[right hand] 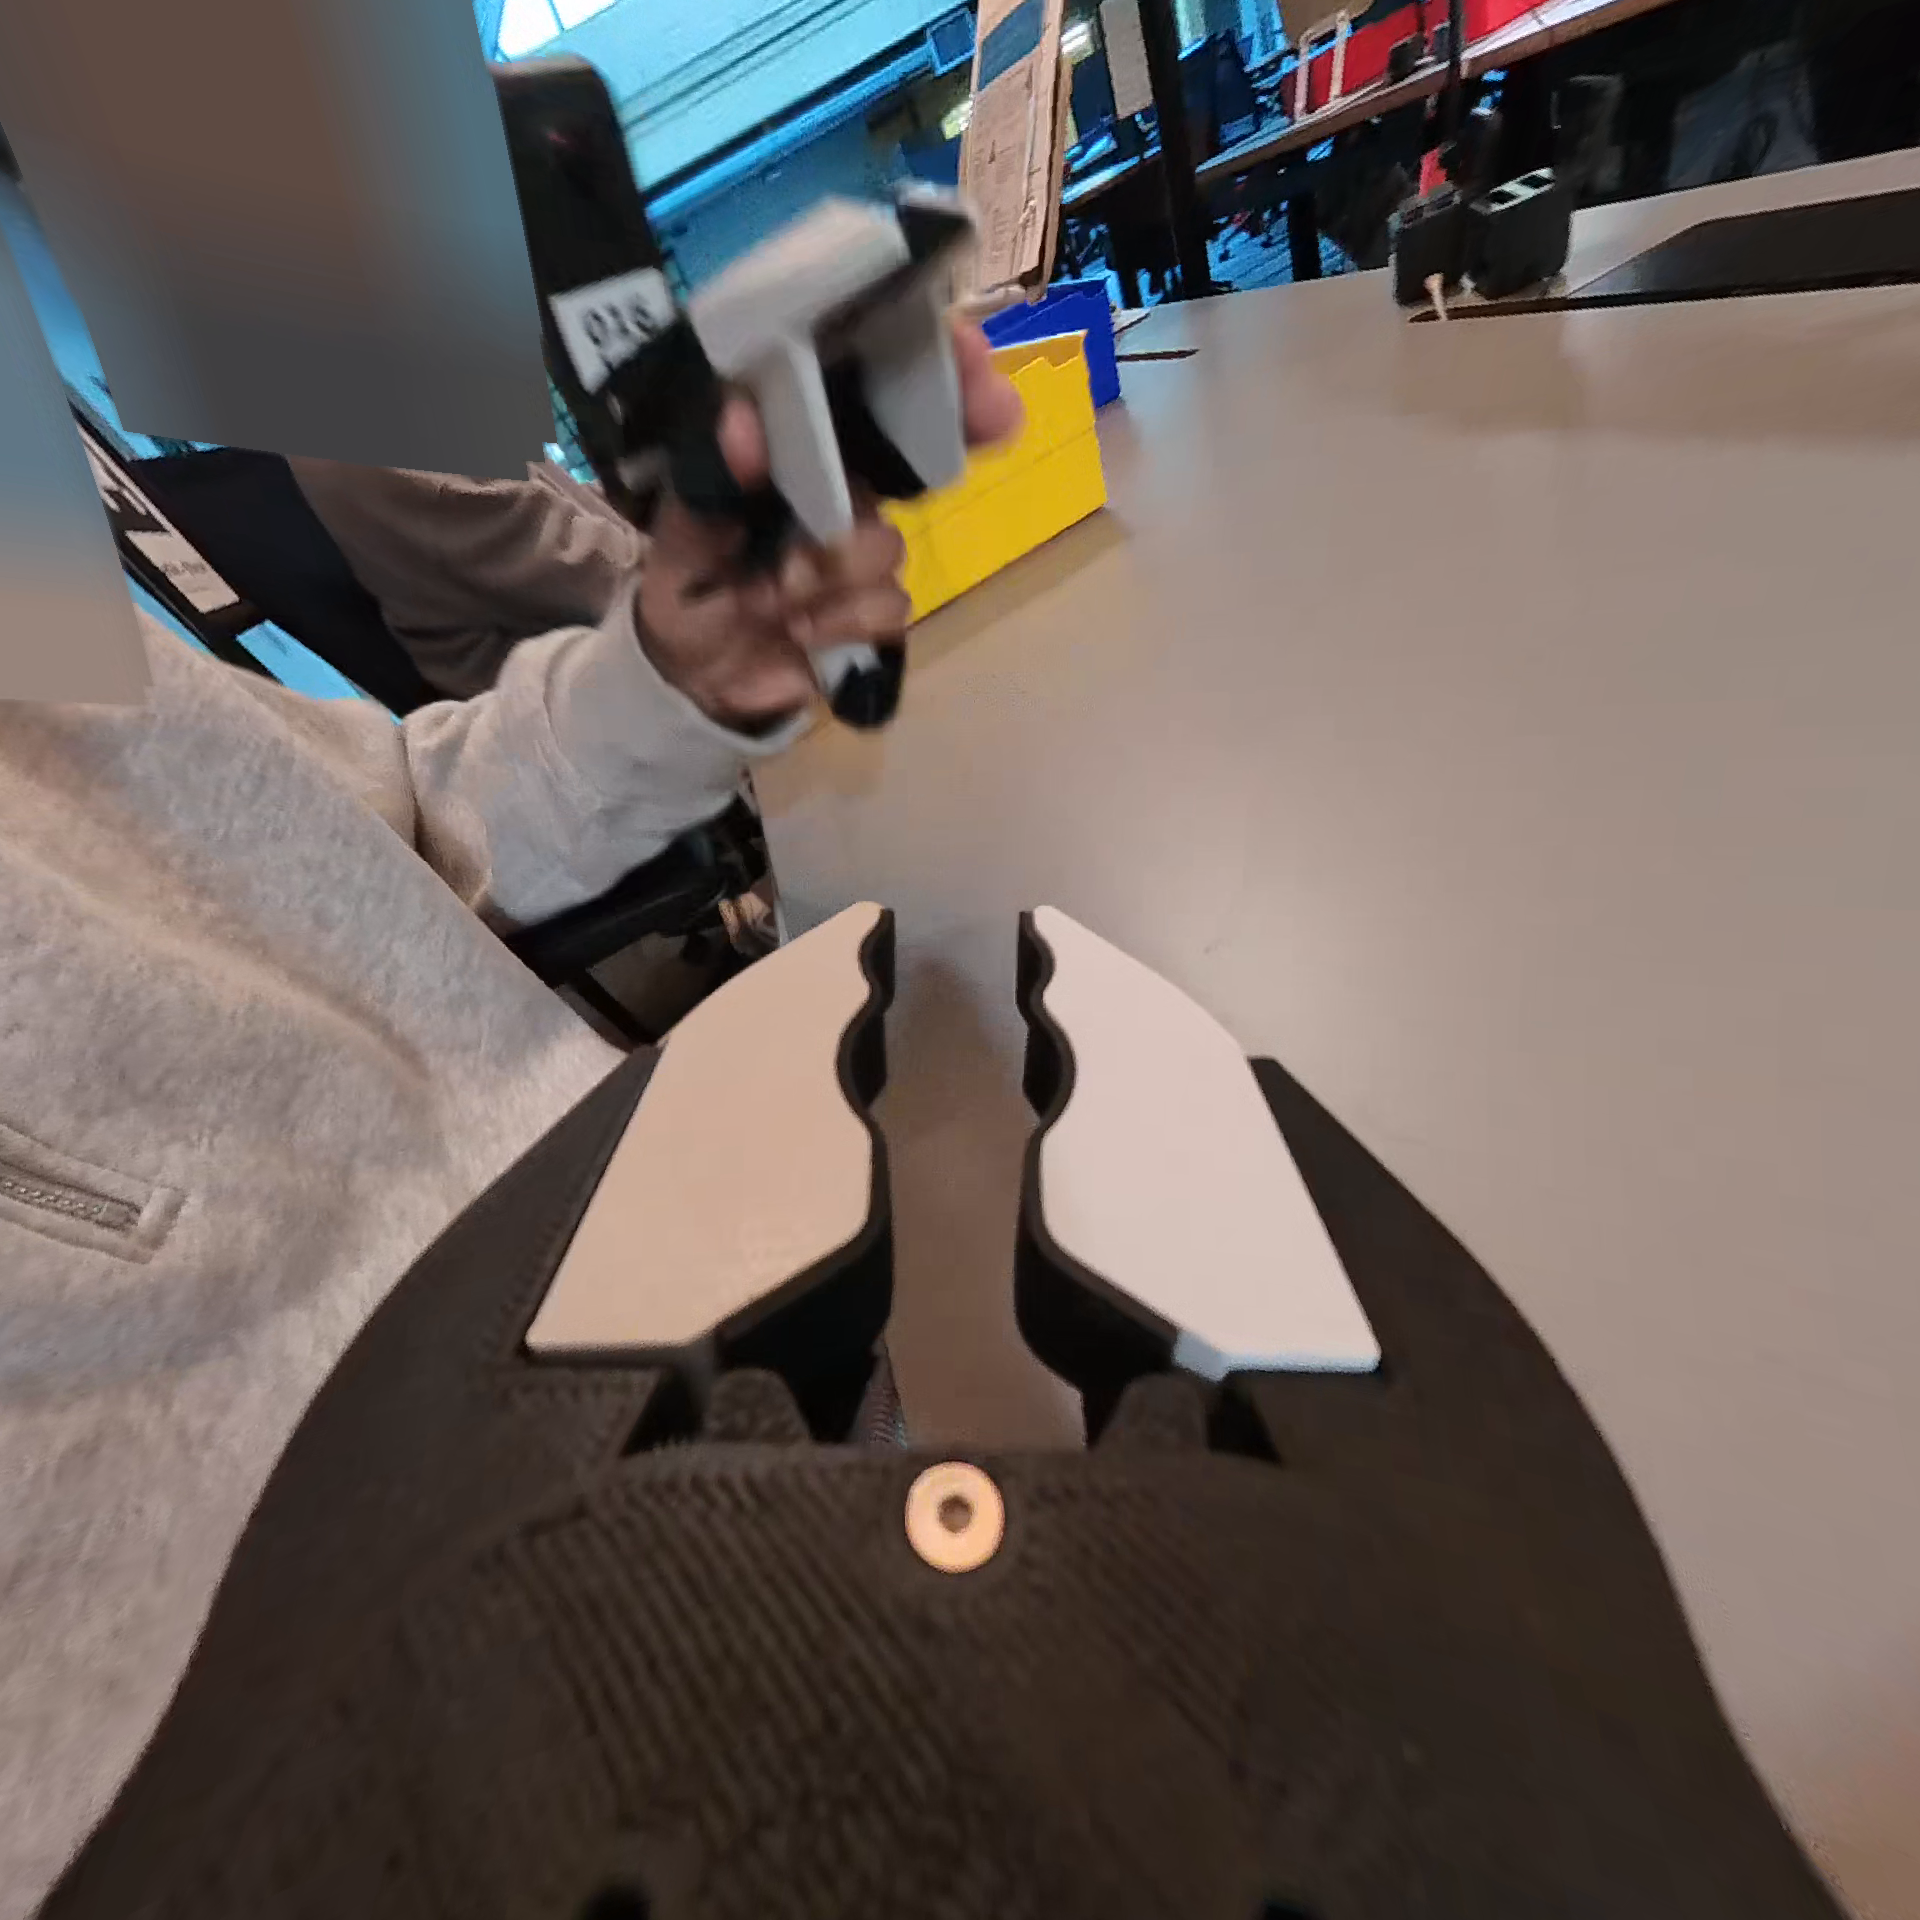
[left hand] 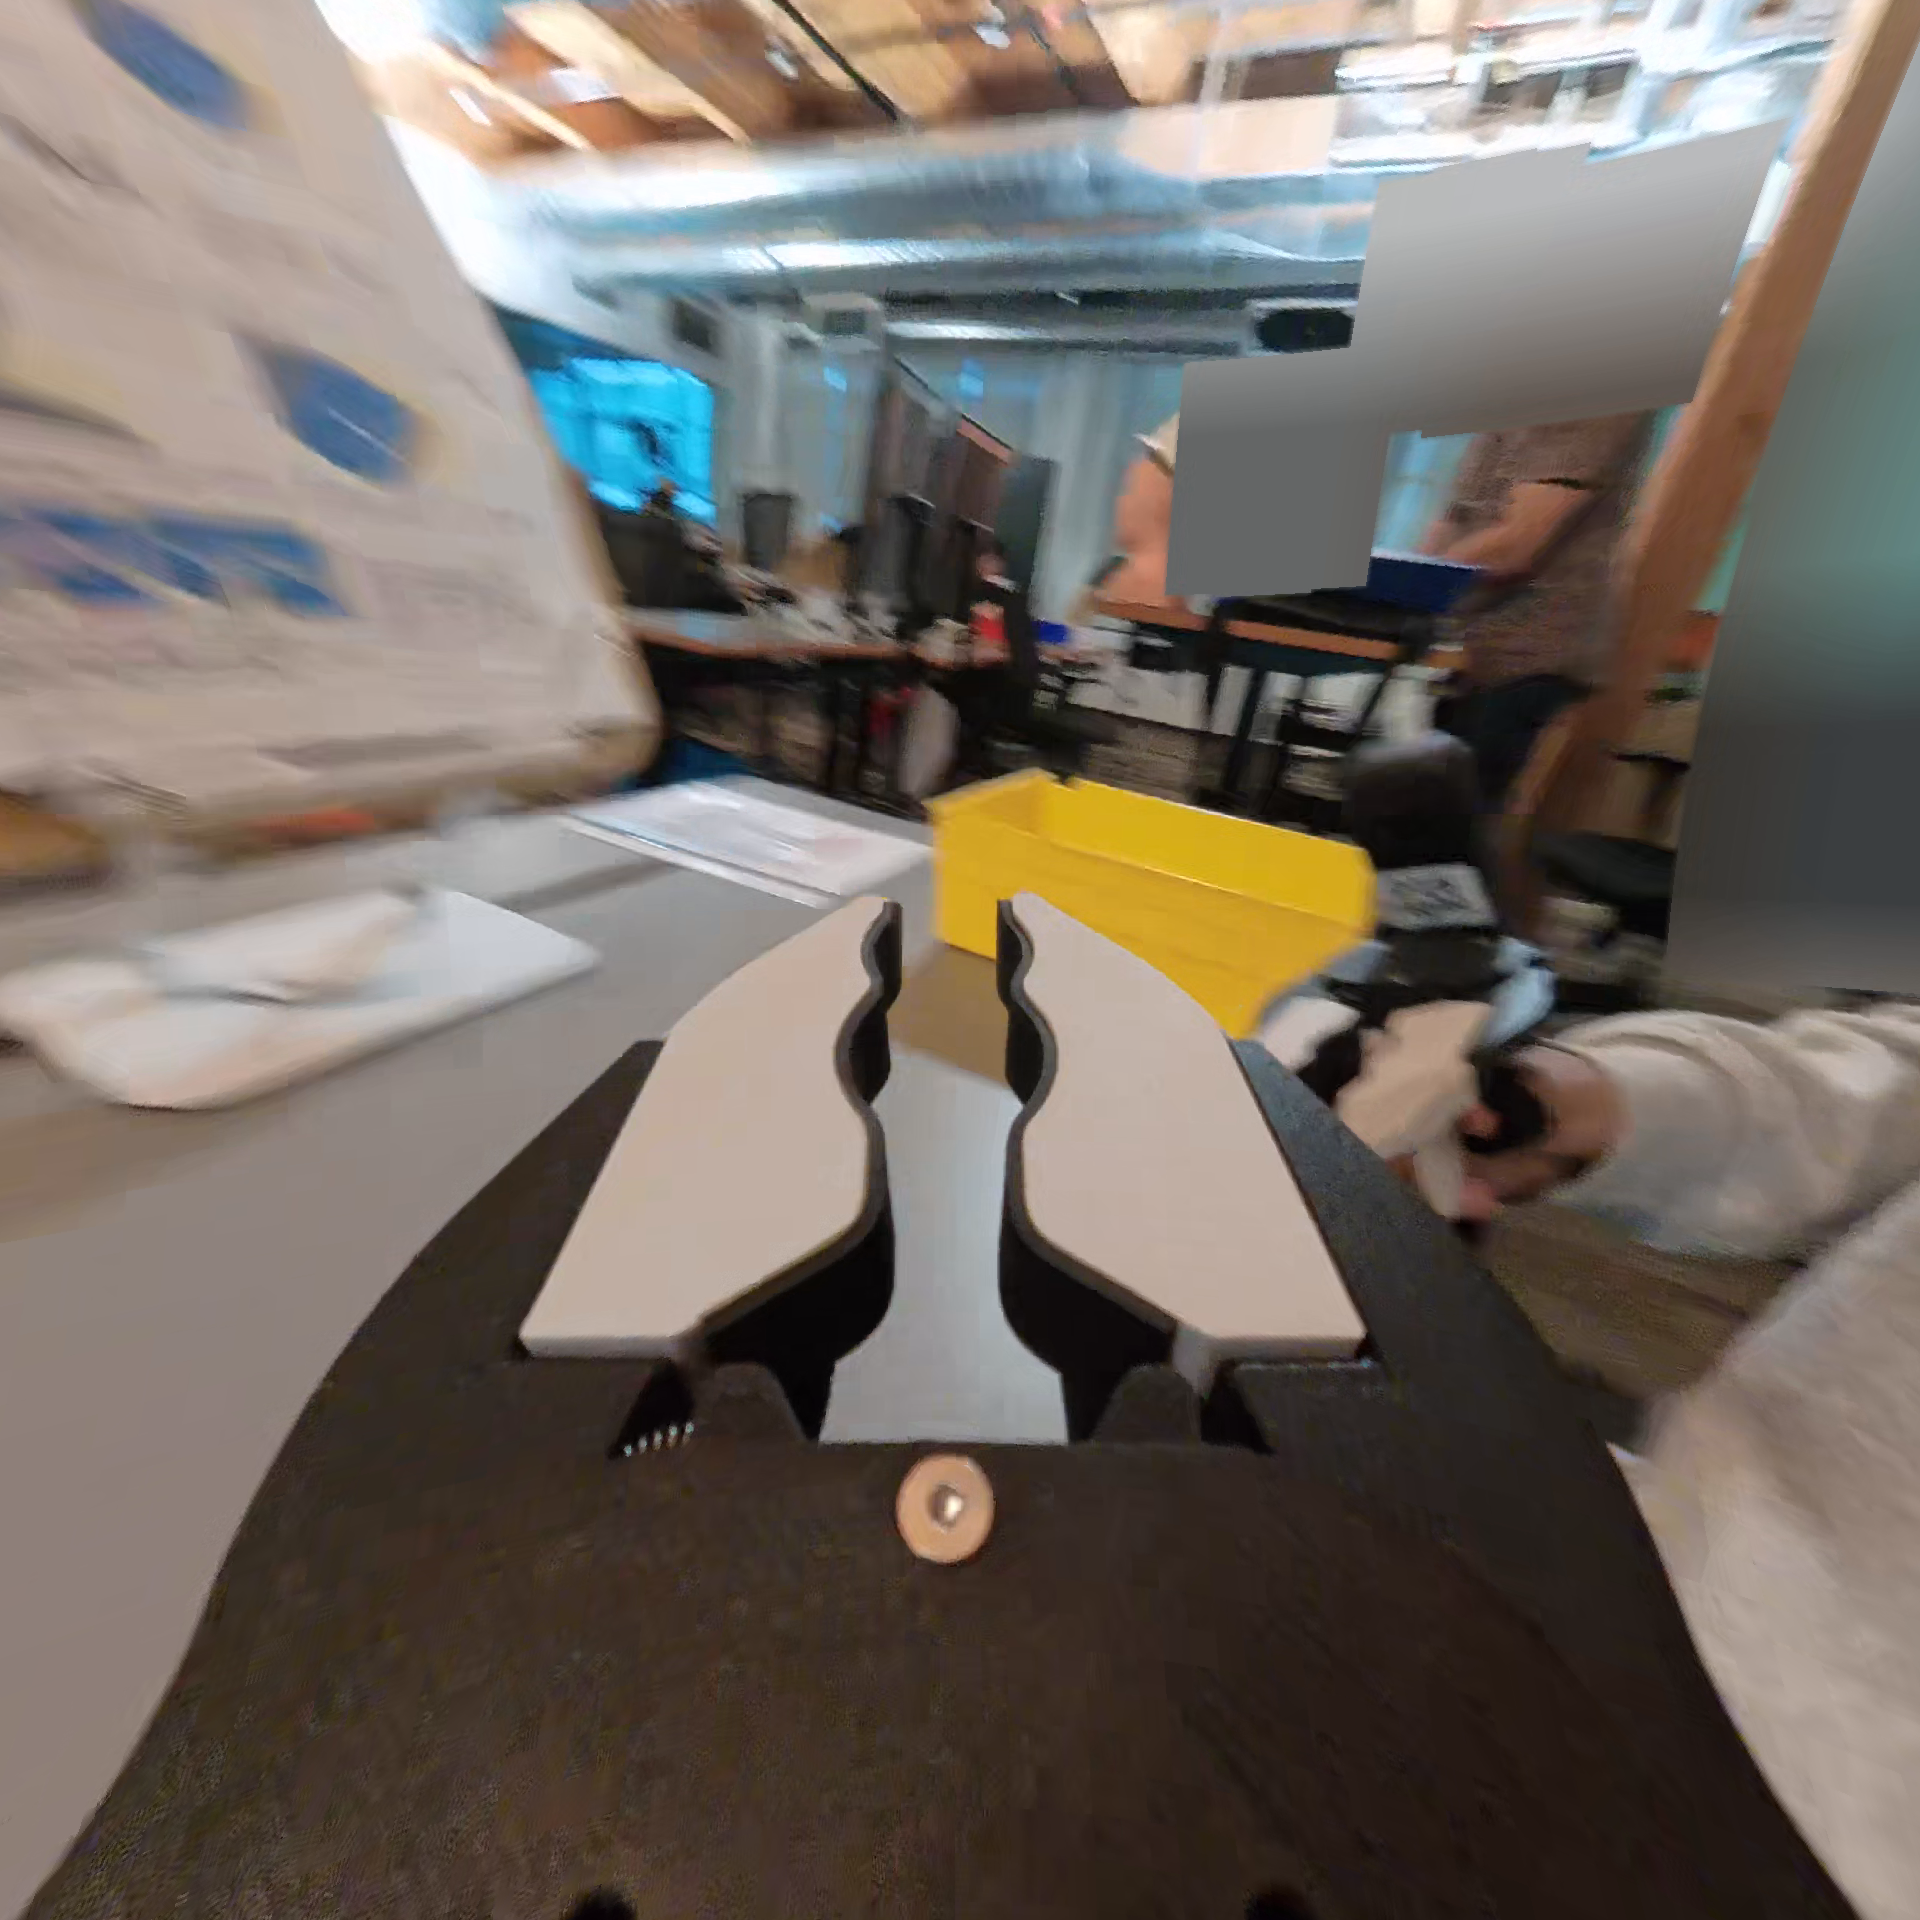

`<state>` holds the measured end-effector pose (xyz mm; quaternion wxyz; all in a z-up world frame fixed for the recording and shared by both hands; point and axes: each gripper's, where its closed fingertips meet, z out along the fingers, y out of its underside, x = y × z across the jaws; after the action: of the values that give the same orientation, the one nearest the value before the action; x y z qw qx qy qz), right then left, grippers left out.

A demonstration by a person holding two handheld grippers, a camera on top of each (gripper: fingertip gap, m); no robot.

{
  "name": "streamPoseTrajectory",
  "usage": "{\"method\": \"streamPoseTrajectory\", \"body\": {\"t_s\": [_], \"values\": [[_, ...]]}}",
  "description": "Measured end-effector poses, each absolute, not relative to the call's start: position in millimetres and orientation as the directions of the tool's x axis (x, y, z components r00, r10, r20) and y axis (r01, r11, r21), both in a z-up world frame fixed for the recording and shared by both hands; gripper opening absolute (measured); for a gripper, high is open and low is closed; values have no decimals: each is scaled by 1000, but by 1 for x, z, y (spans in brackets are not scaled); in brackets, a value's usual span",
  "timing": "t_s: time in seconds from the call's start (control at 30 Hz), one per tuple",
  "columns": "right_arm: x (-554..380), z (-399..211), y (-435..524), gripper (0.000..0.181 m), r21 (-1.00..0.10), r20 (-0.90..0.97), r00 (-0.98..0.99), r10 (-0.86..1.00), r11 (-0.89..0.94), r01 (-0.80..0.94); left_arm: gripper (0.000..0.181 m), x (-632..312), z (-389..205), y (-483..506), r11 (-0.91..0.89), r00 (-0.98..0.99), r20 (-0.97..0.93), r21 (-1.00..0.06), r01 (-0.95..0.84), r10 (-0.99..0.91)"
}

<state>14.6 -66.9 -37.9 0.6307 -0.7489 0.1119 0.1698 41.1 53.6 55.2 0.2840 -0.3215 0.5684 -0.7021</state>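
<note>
My left gripper (left hand: 945, 920) is open and empty, its white fingers a narrow gap apart, held above a grey table (left hand: 260, 1299). A yellow plastic bin (left hand: 1143, 883) stands just beyond its tips. My right gripper (right hand: 956, 920) is open and empty too, low over the same table (right hand: 1455, 727) near its left edge. In the right wrist view a hand holds the left gripper (right hand: 831, 364) up in the air, in front of the yellow bin (right hand: 1008, 488). In the left wrist view the right gripper (left hand: 1403, 1060) shows blurred at the right, in a hand with a pale sleeve.
A white tray with crumpled cloth (left hand: 312, 987) lies at the left, a sheet of paper (left hand: 748, 831) beyond it, a large blurred white board (left hand: 260, 416) above. A blue bin (right hand: 1070, 322), cardboard (right hand: 1013, 135) and a black device (right hand: 1475, 239) stand farther back. People stand in the background. Across from one pair of fingers to the other is roughly 15 cm.
</note>
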Motion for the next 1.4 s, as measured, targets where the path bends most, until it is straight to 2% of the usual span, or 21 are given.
{"method": "streamPoseTrajectory", "body": {"t_s": [0.07, 0.13, 0.17, 0.23, 0.3, 0.37, 0.47, 0.6, 0.73, 0.87, 0.93, 1.03, 1.13, 1.2, 1.27, 1.33, 1.4], "values": [[21, -40, -69, 22, -896, -421, 907, 25, -167, -412, 14, 39, 84, 123, -78, -486, 7, -989, 125, -874], [25, -42, -70, 22, -884, -449, 894, 17, -155, -441, 15, 39, 100, 204, 91, -319, -115, -992, 90, -941], [27, -43, -70, 23, -880, -457, 889, 14, -155, -449, 15, 39, 102, 244, 173, -254, -174, -985, 23, -951], [30, -49, -69, 23, -875, -461, 887, 4, -170, -454, 16, 39, 86, 326, 319, -193, -279, -921, -224, -941], [31, -55, -65, 23, -872, -460, 888, -6, -188, -452, 17, 25, 42, 402, 417, -237, -344, -722, -552, -909], [31, -59, -60, 23, -870, -457, 889, -8, -203, -449, 15, -2, -7, 463, 475, -332, -366, -435, -765, -869], [29, -62, -52, 22, -875, -442, 897, -16, -212, -435, 14, -25, -56, 521, 518, -436, -398, -125, -846, -807], [31, -62, -46, 22, -879, -436, 899, -37, -198, -434, 22, -43, -104, 559, 509, -527, -338, 149, -848, -780], [41, -62, -46, 21, -862, -474, 877, -70, -163, -479, 31, -51, -130, 577, 430, -502, -317, 271, -861, -805], [53, -60, -50, 21, -826, -546, 833, -89, -106, -553, 12, -42, -137, 585, 485, -565, -357, 295, -824, -744], [57, -59, -52, 21, -812, -572, 816, -83, -83, -578, 11, -43, -138, 583, 508, -594, -350, 312, -803, -724], [58, -55, -55, 21, -805, -585, 808, -71, -69, -589, 12, -41, -128, 576, 516, -576, -365, 255, -818, -731], [57, -49, -56, 21, -815, -573, 818, -47, -75, -575, 11, -28, -91, 558, 528, -508, -439, 86, -845, -741], [55, -45, -55, 21, -827, -556, 831, -29, -83, -556, 11, -13, -54, 530, 560, -455, -480, -95, -823, -750], [52, -42, -53, 21, -838, -539, 842, -3, -96, -537, 11, 8, -8, 481, 583, -389, -486, -351, -733, -782], [47, -41, -49, 21, -851, -519, 854, 30, -115, -513, 11, 27, 39, 409, 572, -355, -450, -609, -550, -820], [39, -42, -45, 20, -867, -489, 871, 54, -140, -478, 10, 37, 74, 331, 502, -356, -382, -786, -360, -853]]}}
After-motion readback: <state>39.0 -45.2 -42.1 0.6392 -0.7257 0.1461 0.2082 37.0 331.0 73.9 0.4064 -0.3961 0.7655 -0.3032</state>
